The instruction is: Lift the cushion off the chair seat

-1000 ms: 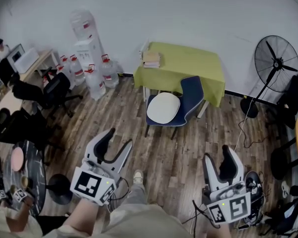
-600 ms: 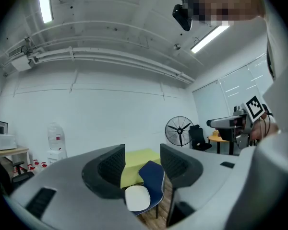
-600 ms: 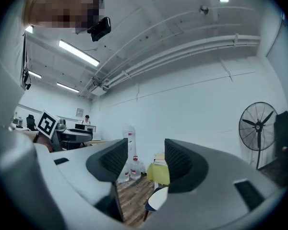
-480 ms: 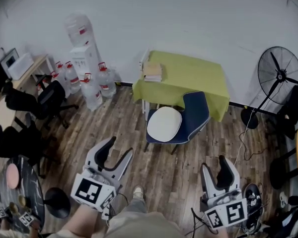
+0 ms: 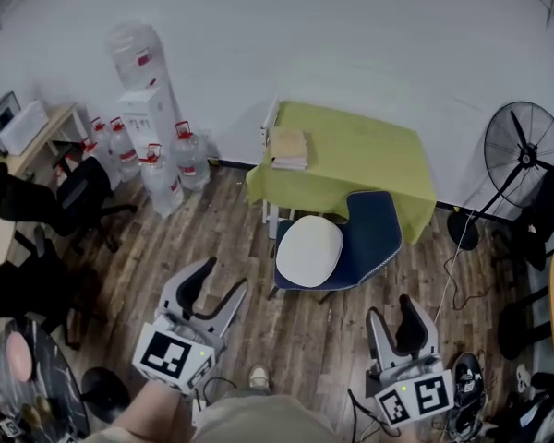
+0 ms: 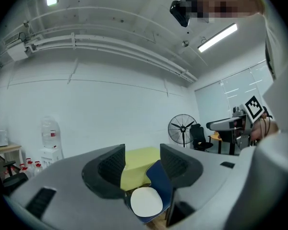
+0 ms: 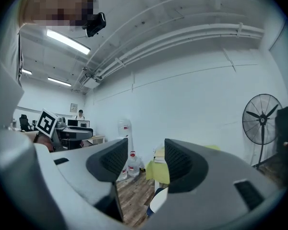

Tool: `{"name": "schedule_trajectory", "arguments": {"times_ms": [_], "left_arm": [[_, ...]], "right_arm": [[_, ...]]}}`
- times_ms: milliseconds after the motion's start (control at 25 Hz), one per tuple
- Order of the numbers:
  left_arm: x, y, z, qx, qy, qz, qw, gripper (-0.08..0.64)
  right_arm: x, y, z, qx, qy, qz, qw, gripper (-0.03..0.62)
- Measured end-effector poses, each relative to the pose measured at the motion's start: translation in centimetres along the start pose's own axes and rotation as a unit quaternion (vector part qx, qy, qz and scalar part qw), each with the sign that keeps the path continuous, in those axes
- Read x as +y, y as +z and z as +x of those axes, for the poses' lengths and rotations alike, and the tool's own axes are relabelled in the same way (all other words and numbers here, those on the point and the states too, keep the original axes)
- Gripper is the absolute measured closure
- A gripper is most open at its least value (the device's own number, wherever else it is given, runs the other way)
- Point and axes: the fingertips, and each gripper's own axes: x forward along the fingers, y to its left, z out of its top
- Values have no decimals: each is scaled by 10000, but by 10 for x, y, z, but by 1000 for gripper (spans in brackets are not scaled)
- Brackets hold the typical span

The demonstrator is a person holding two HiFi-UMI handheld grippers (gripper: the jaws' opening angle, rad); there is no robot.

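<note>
A white oval cushion (image 5: pixel 308 252) lies on the seat of a dark blue chair (image 5: pixel 369 243) in front of a table with a yellow-green cloth (image 5: pixel 351 148). My left gripper (image 5: pixel 215 282) is held out level at the lower left, open and empty, well short of the chair. My right gripper (image 5: pixel 392 315) is at the lower right, also open and empty. In the left gripper view the cushion (image 6: pixel 146 201) and chair (image 6: pixel 158 177) show far off between the jaws. In the right gripper view a sliver of the cushion (image 7: pixel 158 200) peeks past the right jaw.
Several water bottles and a dispenser (image 5: pixel 146 109) stand at the back left wall. A standing fan (image 5: pixel 526 153) is at the right, with a cable on the wooden floor (image 5: pixel 305 330). Black office chairs (image 5: pixel 74 192) and a desk sit at the left. Books (image 5: pixel 289 148) lie on the table.
The view has advanced toward the chair, which now sits nearer and lower in the head view. Both grippers came forward with it, jaws unchanged.
</note>
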Motion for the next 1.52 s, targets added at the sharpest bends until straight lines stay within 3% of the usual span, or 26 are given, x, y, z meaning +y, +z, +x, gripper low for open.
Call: {"name": "schedule_trajectory", "arguments": {"times_ms": [440, 880, 1200, 1520], "left_arm": [[39, -18, 38, 53, -269, -141, 9995, 341], [66, -43, 89, 228, -209, -157, 9994, 341], [86, -57, 173, 505, -272, -88, 9983, 341], [88, -92, 286, 943, -616, -106, 9936, 341]], "right_arm": [[-2, -12, 57, 241, -175, 46, 9995, 356], [-38, -51, 116, 417, -207, 226, 9987, 356], [-95, -86, 184, 671, -281, 613, 9955, 356], [-158, -145, 254, 1194, -425, 1001, 9869, 354]]}}
